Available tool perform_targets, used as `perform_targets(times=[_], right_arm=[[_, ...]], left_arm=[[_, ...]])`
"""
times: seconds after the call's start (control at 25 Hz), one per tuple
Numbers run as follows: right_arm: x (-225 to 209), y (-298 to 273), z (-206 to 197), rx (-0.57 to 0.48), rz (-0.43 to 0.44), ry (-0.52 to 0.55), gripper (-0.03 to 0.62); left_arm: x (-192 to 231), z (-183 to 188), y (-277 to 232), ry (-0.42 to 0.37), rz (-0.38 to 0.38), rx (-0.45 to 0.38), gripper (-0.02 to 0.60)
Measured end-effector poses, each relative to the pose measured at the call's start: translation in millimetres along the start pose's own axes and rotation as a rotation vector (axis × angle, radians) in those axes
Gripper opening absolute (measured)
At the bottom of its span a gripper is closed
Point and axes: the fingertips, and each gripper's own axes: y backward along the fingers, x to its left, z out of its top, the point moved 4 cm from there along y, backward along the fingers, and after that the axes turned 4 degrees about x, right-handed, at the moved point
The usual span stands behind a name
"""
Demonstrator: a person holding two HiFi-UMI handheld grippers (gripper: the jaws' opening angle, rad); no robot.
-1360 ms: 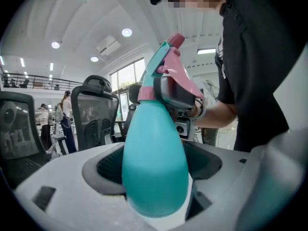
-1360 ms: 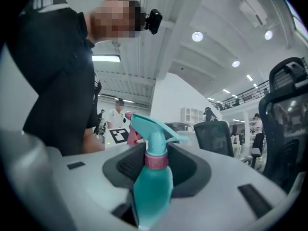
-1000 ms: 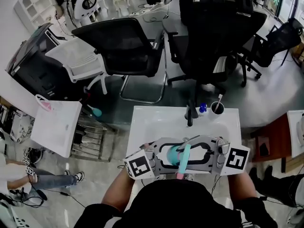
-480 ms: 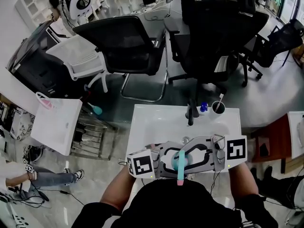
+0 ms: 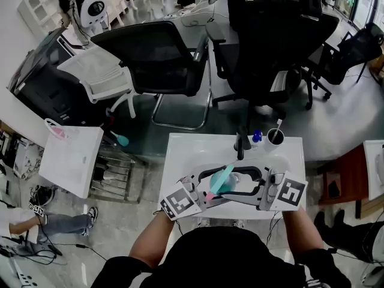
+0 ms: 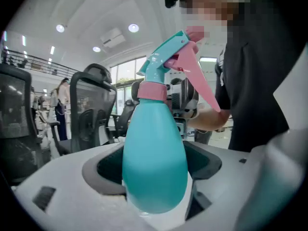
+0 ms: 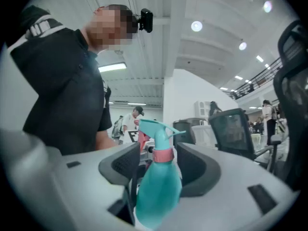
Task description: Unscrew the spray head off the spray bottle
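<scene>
White table (image 5: pixel 180 155) lying under both hands. Left gripper (image 6: pixel 156 162) reaching in from 8 o'clock, jaws pinching spray bottle (image 5: pixel 221 182), holding it above table. Right gripper (image 7: pixel 161 167) reaching in from 4 o'clock, jaws just been opening, standing spread beside pink collar (image 7: pixel 163 154). Spray head (image 6: pixel 168 57) sitting on bottle.

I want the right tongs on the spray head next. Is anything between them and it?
Nothing visible. The right tongs have just been opening, with the pink collar between their jaws, untouched; the left tongs grip the bottle.
</scene>
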Motion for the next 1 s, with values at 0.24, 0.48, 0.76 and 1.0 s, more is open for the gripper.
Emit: perform_targets(times=[0.24, 0.48, 0.76, 1.0], right_arm=[[-23, 4, -9, -0.009, -0.276, 0.003, 0.223], [-32, -3, -11, 0.007, -0.419, 0.062, 0.19], [-37, -14, -9, 0.002, -0.485, 0.081, 0.19], [-41, -14, -9, -0.049, -0.559, 0.054, 0.156]], left_arm=[[42, -13, 13, 0.081, 0.352, 0.056, 0.382], [55, -14, 15, 0.104, 0.508, 0.095, 0.382], [49, -10, 5, 0.083, 0.543, 0.117, 0.382], [48, -13, -1, 0.089, 0.56, 0.12, 0.382]])
